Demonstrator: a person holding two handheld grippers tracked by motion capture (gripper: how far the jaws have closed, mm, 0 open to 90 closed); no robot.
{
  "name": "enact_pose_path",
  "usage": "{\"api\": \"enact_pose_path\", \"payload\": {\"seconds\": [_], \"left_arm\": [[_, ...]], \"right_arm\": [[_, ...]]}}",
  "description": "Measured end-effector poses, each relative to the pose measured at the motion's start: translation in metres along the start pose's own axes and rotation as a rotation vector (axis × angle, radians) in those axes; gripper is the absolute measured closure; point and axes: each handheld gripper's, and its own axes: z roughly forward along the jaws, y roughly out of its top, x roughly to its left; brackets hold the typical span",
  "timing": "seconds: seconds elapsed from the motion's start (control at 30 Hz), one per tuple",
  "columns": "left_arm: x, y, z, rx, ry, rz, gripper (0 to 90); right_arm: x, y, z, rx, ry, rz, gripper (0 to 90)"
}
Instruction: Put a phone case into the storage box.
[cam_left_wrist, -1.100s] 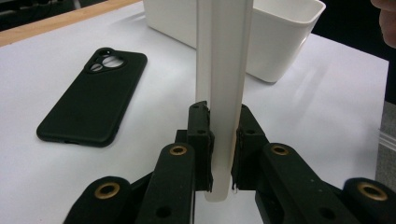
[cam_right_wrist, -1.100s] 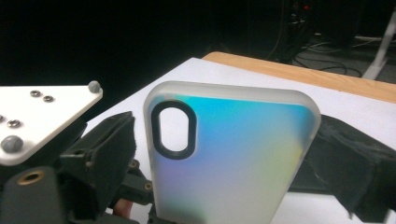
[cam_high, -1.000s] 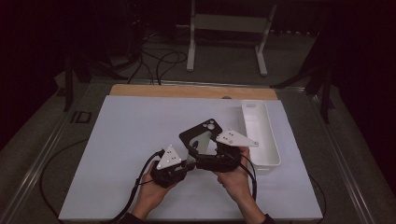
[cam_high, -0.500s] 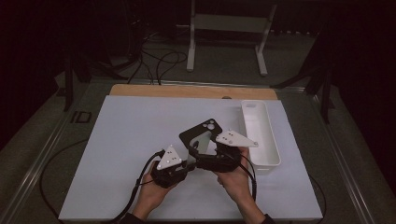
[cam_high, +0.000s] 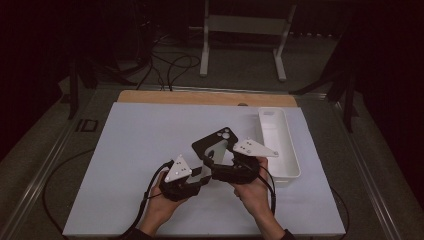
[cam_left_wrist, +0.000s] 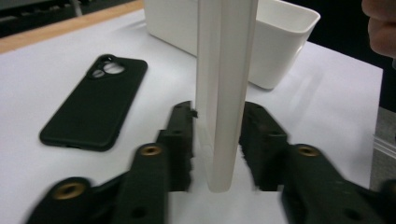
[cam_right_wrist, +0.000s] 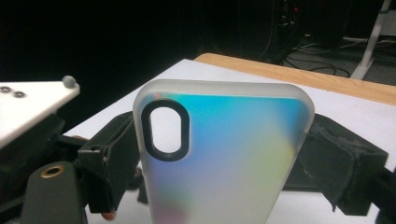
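A frosted, iridescent phone case (cam_right_wrist: 224, 154) with a black-ringed camera hole stands upright between the hands. My right gripper (cam_right_wrist: 229, 163) is shut on it across its width, a pad on each side edge. In the left gripper view the same case (cam_left_wrist: 226, 93) shows edge-on between the jaws of my left gripper (cam_left_wrist: 217, 135). Those jaws have just been opening and now stand slightly off the case. From the high view the left gripper (cam_high: 202, 172) and right gripper (cam_high: 212, 165) meet at the case (cam_high: 216, 150). A black phone case (cam_high: 215, 140) lies flat just beyond them.
A long white tray (cam_high: 280, 145) stands to the right of the hands, near the mat's right edge. The white mat (cam_high: 140, 145) spreads wide to the left. A wooden strip (cam_high: 200, 97) runs along the far edge. The right hand (cam_left_wrist: 380, 23) shows in the left gripper view.
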Motion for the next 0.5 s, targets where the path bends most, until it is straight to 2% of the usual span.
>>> {"api": "enact_pose_path", "payload": {"seconds": [0.17,0.2,0.23,0.37,0.43,0.47,0.5], "left_arm": [[0.002,0.001,-0.005,-0.02,0.028,-0.014,36.8],[0.003,0.002,-0.007,-0.029,0.049,-0.019,36.8],[0.003,0.002,-0.007,-0.029,0.049,-0.019,31.0],[0.005,0.002,-0.013,-0.038,0.079,-0.028,25.3],[0.005,0.002,-0.013,-0.038,0.079,-0.028,23.4],[0.007,0.002,-0.016,-0.044,0.108,-0.034,23.4],[0.007,0.003,-0.017,-0.048,0.117,-0.04,17.6]], "right_arm": [[-0.001,0.0,-0.001,-0.002,-0.003,0.001,16.7],[-0.001,0.0,-0.001,-0.003,-0.004,-0.001,16.7],[-0.001,0.0,-0.001,-0.003,-0.004,-0.001,16.7],[-0.002,0.0,0.0,0.002,0.003,-0.002,16.7],[-0.002,0.0,0.0,0.004,0.006,0.0,16.7],[-0.002,0.0,0.0,0.004,0.006,0.0,16.6],[-0.003,0.001,0.0,0.004,0.006,-0.002,16.6]]}}
